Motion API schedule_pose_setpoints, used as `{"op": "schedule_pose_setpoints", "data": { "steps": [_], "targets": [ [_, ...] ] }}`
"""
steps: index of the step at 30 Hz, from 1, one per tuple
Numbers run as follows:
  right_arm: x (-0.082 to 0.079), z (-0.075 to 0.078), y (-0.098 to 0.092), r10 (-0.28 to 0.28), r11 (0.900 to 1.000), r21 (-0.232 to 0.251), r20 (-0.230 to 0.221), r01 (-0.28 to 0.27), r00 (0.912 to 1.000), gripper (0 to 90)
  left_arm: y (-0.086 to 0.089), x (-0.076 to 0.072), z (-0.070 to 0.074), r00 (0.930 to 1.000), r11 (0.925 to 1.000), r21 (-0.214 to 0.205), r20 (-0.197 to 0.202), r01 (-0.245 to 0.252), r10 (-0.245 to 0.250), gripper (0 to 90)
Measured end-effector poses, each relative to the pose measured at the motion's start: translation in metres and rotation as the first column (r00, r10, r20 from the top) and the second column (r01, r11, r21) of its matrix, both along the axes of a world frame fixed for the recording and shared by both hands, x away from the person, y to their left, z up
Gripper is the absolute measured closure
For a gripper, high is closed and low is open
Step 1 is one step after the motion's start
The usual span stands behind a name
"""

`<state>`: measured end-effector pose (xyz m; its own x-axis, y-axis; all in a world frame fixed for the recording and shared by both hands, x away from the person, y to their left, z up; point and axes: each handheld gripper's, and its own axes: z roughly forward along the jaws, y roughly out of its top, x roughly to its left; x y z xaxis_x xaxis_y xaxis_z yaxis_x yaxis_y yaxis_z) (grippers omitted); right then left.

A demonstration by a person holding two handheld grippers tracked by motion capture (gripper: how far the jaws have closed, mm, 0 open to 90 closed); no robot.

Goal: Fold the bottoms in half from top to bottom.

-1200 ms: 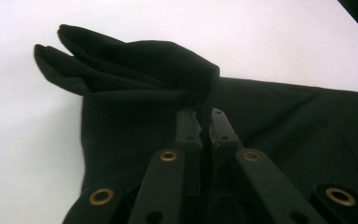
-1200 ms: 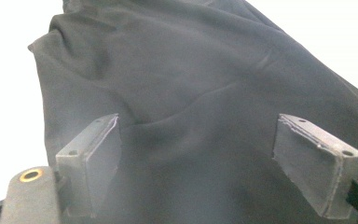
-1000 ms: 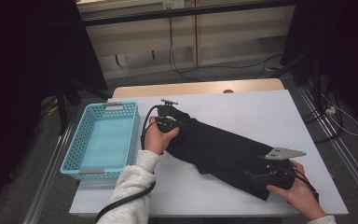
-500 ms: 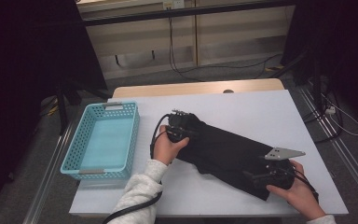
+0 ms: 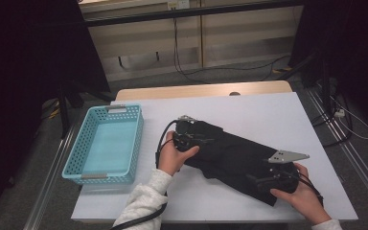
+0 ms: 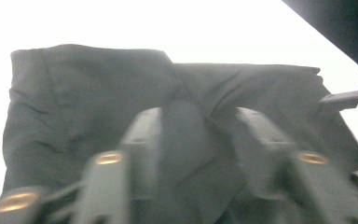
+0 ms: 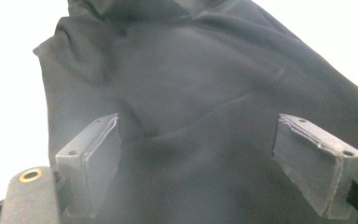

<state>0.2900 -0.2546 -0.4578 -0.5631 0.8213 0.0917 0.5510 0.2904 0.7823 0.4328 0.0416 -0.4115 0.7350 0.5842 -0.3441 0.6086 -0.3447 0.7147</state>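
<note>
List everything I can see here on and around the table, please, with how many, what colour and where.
Garment: one, black, folded, lying slantwise across the middle of the table.
Basket: one, light blue plastic with a perforated wall, on the table's left side, apart from the garment.
Table: one, white top, with a wooden edge at its far side.
Cables: several, dark, on the floor beyond the table.
Left gripper: one, black, over the garment's upper left end; its jaws have just been opening, cloth between them.
Right gripper: one, black, at the garment's lower right end, jaws wide apart over the cloth.
Sleeve: one, light grey, on the left arm.
</note>
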Motion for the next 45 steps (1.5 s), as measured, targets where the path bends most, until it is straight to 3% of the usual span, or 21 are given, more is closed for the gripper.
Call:
{"op": "schedule_pose_setpoints", "data": {
  "steps": [3, 6, 8, 18, 23, 30, 34, 36, 38, 40, 45],
  "targets": [
    [0.004, 0.001, 0.005, 0.007, 1.0, 0.002, 0.006, -0.007, 1.0, 15.6, 0.01, 0.0, 0.004, 0.9979, 0.999, 0.032, 0.058, -0.031, 0.029, 37.3],
    [0.01, 0.003, 0.014, 0.013, 0.9999, 0.009, 0.02, -0.014, 0.9997, 16.9, 0.021, 0.0, 0.004, 0.9963, 0.9979, 0.032, 0.067, -0.056, 0.054, 28.9],
    [0.013, 0.004, 0.021, 0.022, 0.9996, 0.017, 0.029, -0.022, 0.9993, 18.1, 0.029, -0.001, 0.001, 0.9924, 0.9949, 0.06, 0.097, -0.081, 0.075, 26.4],
    [0.034, 0.005, 0.048, 0.055, 0.9985, 0.0, 0.039, -0.055, 0.9977, 25.9, 0.054, -0.005, -0.01, 0.9844, 0.9818, 0.13, 0.126, -0.139, 0.122, 18.6],
    [0.041, 0.006, 0.058, 0.057, 0.9983, -0.006, 0.048, -0.057, 0.9972, 30.1, 0.063, -0.007, -0.011, 0.982, 0.9756, 0.154, 0.13, -0.156, 0.137, 16.6],
    [0.05, 0.003, 0.075, 0.083, 0.9963, -0.025, 0.05, -0.082, 0.9953, 40.9, 0.068, -0.007, -0.016, 0.9843, 0.9752, 0.157, 0.107, -0.156, 0.14, 14.7],
    [0.051, 0.003, 0.08, 0.092, 0.9957, -0.021, 0.052, -0.091, 0.9945, 45.3, 0.07, -0.007, -0.015, 0.9811, 0.9719, 0.165, 0.125, -0.167, 0.148, 13.8],
    [0.052, 0.003, 0.082, 0.096, 0.9952, -0.023, 0.052, -0.095, 0.994, 47.4, 0.072, -0.007, -0.015, 0.9836, 0.9753, 0.155, 0.113, -0.158, 0.141, 13.4],
    [0.052, 0.003, 0.083, 0.099, 0.9946, -0.037, 0.054, -0.097, 0.9937, 50.0, 0.073, -0.006, -0.016, 0.9838, 0.9791, 0.118, 0.088, -0.166, 0.156, 12.9],
    [0.052, 0.003, 0.084, 0.113, 0.993, -0.042, 0.053, -0.111, 0.9922, 51.9, 0.074, -0.006, -0.017, 0.9821, 0.9754, 0.136, 0.099, -0.173, 0.16, 12.9],
    [0.052, 0.001, 0.09, 0.137, 0.9888, -0.067, 0.043, -0.134, 0.9897, 56.5, 0.074, -0.006, -0.018, 0.9829, 0.9755, 0.139, 0.095, -0.17, 0.158, 12.9]
  ]
}}
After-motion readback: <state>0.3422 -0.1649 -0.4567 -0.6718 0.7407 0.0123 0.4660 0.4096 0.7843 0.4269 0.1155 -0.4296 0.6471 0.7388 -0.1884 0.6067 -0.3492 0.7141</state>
